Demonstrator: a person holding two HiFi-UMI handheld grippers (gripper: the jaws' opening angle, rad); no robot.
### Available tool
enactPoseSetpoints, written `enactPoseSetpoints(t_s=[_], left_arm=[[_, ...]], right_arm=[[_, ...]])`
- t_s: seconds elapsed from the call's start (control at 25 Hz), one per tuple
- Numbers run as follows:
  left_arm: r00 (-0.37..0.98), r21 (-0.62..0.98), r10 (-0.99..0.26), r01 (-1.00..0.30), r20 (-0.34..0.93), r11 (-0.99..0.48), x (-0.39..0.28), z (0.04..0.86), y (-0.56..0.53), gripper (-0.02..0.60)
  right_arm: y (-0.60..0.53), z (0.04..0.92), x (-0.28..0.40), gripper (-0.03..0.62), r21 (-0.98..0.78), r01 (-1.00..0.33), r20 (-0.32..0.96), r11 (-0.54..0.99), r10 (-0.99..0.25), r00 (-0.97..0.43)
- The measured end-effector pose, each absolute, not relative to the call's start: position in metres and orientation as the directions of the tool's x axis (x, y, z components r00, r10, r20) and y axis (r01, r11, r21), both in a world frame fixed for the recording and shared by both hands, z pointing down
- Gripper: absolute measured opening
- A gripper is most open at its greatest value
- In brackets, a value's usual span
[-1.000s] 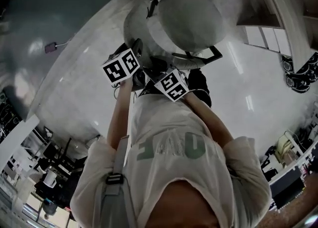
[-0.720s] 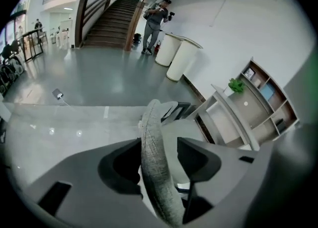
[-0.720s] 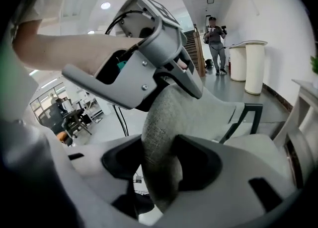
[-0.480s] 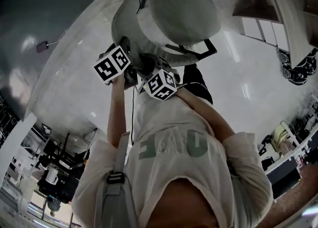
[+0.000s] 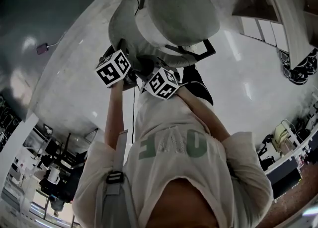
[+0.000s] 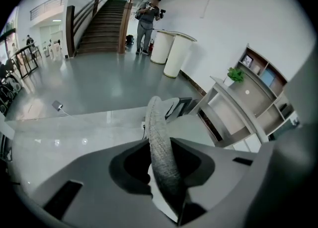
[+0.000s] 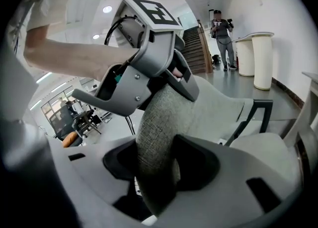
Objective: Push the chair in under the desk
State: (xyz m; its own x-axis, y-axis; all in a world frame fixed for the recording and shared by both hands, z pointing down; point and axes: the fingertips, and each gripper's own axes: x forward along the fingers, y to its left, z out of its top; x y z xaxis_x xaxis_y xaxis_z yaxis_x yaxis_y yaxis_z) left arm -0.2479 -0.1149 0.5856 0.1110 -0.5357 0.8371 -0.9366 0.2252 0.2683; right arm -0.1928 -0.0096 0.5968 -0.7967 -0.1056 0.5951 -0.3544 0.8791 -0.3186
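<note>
I see the grey fabric office chair with black armrests (image 5: 181, 13) in the upper centre of the head view. It is close against the white curved desk (image 5: 69, 90), which sweeps from the lower left to the top of the frame. I cannot tell how far the seat reaches under the desk.

Both of my grippers meet the top rim of the chair's padded backrest (image 6: 158, 137) just below the middle of that view. The left gripper (image 5: 130, 64) sits left of the right gripper (image 5: 149, 70), and the two are just beside each other.

In the left gripper view the thin rim runs up the centre between the jaws. The jaws are closing on it, with a pale sliver showing on its left side.

In the right gripper view the thicker, rounded part of the backrest fills the gap. Those jaws are closing too, with the fabric against both sides. The left gripper shows in that frame's upper left, clamped over the same rim.
</note>
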Motion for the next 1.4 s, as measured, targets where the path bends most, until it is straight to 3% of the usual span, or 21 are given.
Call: enactPoseSetpoints(t_s=[0.92,1.4], left_arm=[[0.265,0.425,-0.565,-0.889,0.781,0.171,-0.040,0.592,-0.240,0.155],[0.297,0.445,-0.574,-0.886,0.763,0.133,0.041,0.593,-0.316,0.155]], right_arm=[[-0.150,0.602,0.022,0.143,-0.202,-0.456,0.636,0.867,-0.238,-0.734],[-0.223,0.602,0.098,0.130,-0.166,-0.522,0.637,0.836,-0.314,-0.704]])
